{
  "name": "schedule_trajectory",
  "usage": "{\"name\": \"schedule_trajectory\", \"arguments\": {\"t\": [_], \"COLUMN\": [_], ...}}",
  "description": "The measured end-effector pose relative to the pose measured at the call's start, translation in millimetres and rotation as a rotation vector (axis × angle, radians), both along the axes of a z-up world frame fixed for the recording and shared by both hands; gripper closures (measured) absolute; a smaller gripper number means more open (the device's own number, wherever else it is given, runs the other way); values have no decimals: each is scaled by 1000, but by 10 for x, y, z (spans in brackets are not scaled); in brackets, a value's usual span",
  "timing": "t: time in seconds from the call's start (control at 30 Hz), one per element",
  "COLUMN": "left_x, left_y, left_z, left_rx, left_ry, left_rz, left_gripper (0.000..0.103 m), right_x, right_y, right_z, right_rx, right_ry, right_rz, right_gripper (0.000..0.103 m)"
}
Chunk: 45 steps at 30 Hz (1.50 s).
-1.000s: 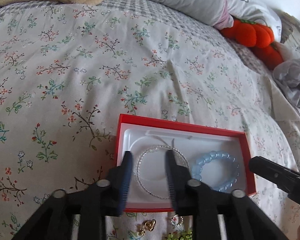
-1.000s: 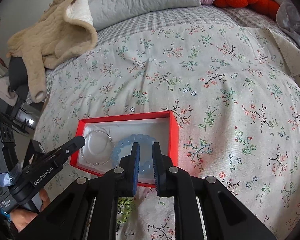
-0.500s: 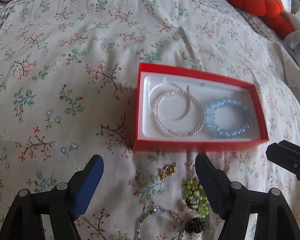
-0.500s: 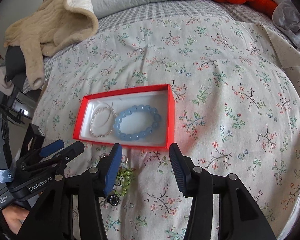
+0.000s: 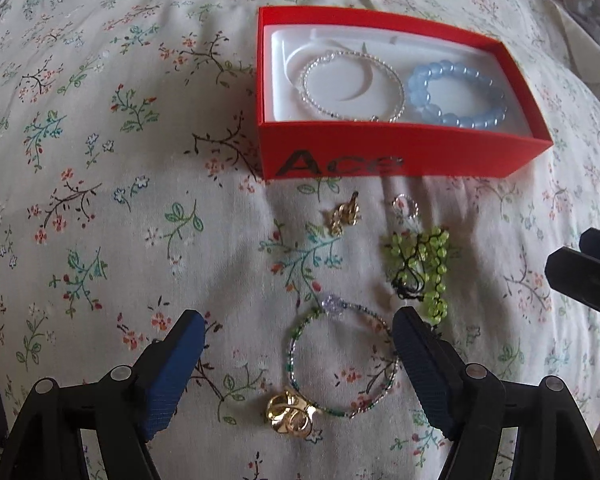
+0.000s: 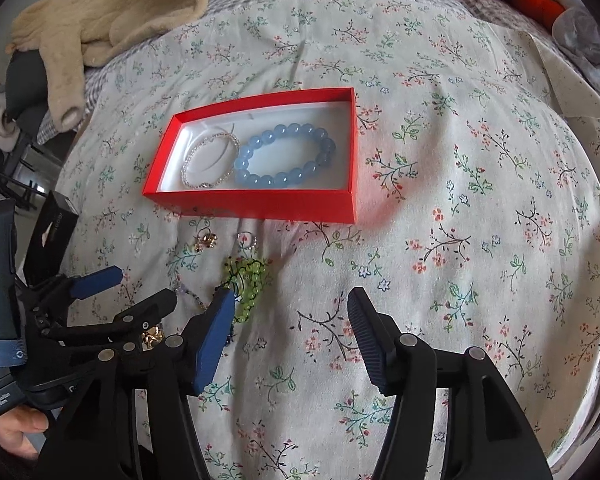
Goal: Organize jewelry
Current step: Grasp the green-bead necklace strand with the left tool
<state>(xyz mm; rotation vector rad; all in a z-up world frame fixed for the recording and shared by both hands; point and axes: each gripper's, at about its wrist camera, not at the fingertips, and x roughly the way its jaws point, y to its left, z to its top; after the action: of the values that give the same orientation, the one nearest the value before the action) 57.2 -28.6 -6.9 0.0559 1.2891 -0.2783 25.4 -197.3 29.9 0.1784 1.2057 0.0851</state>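
Left wrist | both grippers, left gripper (image 5: 296, 342) and right gripper (image 6: 292, 312), gape empty | thin beaded bangle (image 5: 342, 360) beside gold charm (image 5: 291, 417) on soft floral bedspread (image 5: 100, 200) | risk: pads pinch fabric or snag charm, missing red box (image 5: 400, 152).

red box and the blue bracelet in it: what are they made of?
Red box: looks like matte cardboard, with thin folded walls, a printed "Ace" and a white, likely plastic, liner. Blue bracelet: glossy translucent round beads, glass, stone or plastic; cannot tell which.
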Motion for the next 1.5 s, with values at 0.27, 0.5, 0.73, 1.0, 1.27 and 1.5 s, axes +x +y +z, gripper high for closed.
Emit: {"name": "schedule_trajectory", "arguments": {"t": [0.27, 0.5, 0.73, 1.0, 1.27, 1.5], "left_x": [14, 18, 26, 2, -91, -102], "left_y": [133, 103, -5, -173, 80, 172], "left_z": [-158, -273, -315, -242, 115, 314], "left_rx": [-65, -64, -22, -49, -128, -188], "left_ry": [74, 104, 79, 35, -56, -126], "left_rz": [43, 27, -2, -19, -1, 26], "left_gripper": [26, 79, 103, 103, 103, 103], "right_x": [-57, -43, -25, -2, 30, 101], "right_y": [15, -19, -40, -45, -23, 46], "right_z": [-116, -159, -172, -209, -241, -317], "right_rx": [-23, -25, -25, -34, -23, 15], "right_ry": [45, 55, 60, 72, 81, 98], "right_rz": [-11, -21, -27, -29, -37, -41], "right_gripper": [40, 40, 40, 40, 40, 40]}}
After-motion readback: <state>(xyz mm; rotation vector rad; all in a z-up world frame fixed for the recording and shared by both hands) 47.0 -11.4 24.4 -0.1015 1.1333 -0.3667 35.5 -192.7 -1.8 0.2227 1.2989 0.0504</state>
